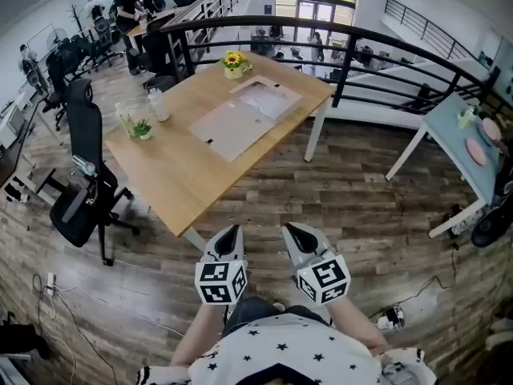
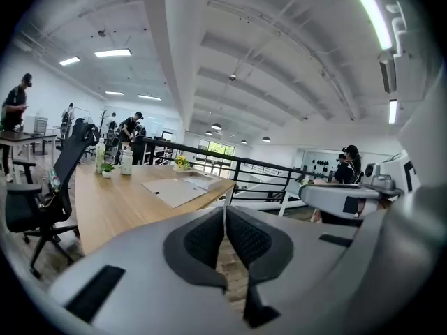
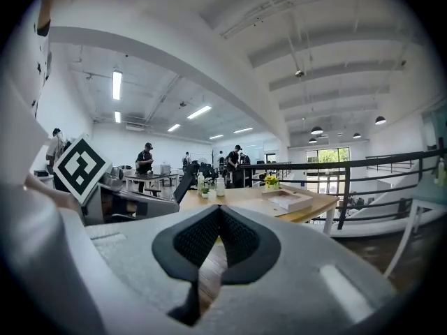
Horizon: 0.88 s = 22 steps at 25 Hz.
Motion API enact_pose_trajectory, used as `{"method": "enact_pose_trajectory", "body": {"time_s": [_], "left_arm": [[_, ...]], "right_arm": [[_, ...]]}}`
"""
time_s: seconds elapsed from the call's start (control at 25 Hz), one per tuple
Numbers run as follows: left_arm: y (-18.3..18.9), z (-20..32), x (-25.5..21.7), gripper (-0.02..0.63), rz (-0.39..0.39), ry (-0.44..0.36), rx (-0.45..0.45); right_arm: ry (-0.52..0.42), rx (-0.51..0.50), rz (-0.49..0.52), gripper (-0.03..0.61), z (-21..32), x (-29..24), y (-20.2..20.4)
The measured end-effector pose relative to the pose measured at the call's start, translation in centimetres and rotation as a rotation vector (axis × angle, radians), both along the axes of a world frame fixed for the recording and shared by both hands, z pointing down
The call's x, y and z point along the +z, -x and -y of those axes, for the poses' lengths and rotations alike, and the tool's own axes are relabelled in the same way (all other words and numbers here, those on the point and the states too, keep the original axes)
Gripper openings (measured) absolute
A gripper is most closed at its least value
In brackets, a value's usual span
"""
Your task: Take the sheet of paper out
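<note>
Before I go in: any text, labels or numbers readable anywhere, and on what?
None can be read.
Left marker cube, right marker cube: black-and-white square patterns, no letters.
Bottle on the table: label too small to read.

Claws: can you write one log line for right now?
left claw shut, empty | right claw shut, empty | both short of table

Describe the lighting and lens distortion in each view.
Head view: even, soft light, sharp throughout; the fisheye bows the railing and skews the table. Left gripper view: black round border, a ceiling strip light glares at the top right. Right gripper view: same round border, the beam overhead bends into an arc.
</note>
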<state>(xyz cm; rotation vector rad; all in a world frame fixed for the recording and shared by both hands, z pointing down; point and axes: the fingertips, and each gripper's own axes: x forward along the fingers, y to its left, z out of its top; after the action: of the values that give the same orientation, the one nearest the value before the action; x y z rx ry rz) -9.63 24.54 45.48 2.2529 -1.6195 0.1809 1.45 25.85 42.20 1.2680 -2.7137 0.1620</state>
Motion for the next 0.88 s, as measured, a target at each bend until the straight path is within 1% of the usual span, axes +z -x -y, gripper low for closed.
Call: {"method": "enact_pose_trajectory", "body": {"time_s": [0.12, 0.32, 0.52, 0.88], "left_arm": [[-0.4, -0.3, -0.1, 0.012, 0.001, -0.002, 0.001], [-0.8, -0.7, -0.3, 0.012, -0.001, -0.008, 0.003], [-1.0, -0.9, -0.2, 0.012, -0.002, -0.012, -0.007], [-2.2, -1.3, -0.6, 0.012, -0.014, -0.024, -0.010]], "right_arm": [[0.001, -0.006, 0.004, 0.006, -0.3, -0.1, -0.3], [0.011, -0.015, 0.043, 0.006, -0.5, 0.0, -0.7], [0.015, -0.011, 0.039, 0.006, -0.5, 0.4, -1.0], [0.012, 0.011, 0.039, 0.006, -0.8, 0.4, -3.0]]}}
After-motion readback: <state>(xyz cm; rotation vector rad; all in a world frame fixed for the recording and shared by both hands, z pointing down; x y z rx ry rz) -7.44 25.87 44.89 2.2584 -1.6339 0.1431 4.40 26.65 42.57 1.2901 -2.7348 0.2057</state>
